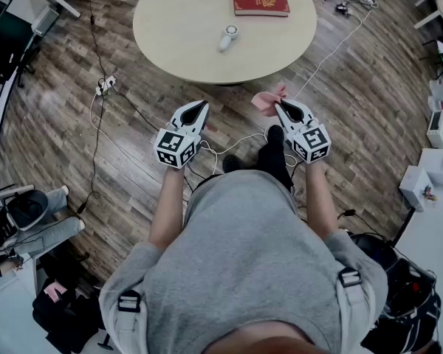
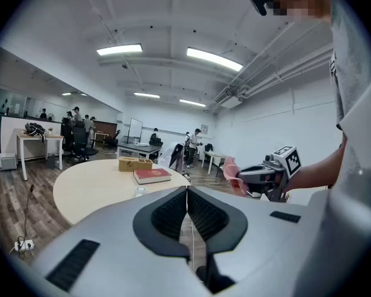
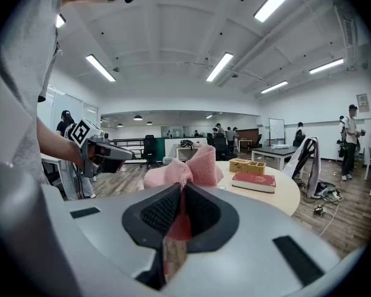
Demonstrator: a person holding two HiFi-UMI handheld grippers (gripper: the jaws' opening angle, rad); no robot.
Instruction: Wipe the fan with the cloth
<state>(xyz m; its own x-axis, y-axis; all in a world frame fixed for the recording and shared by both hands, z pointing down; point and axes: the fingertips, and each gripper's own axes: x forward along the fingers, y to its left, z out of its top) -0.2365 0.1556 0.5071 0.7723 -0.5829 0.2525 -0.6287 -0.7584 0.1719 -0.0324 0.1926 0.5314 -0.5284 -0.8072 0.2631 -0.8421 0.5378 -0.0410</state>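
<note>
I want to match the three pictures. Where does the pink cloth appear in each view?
Head view: the pink cloth is right of centre, at the tip of the right claw, just below the round table.
Left gripper view: right of centre, sticking out of the right claw.
Right gripper view: in the centre, pinched between the jaws.
Shared landmark: the red book on the round table.

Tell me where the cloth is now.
The cloth is clamped in the right gripper, held in the air just short of the round table's near edge, right of centre in the head view.
</note>
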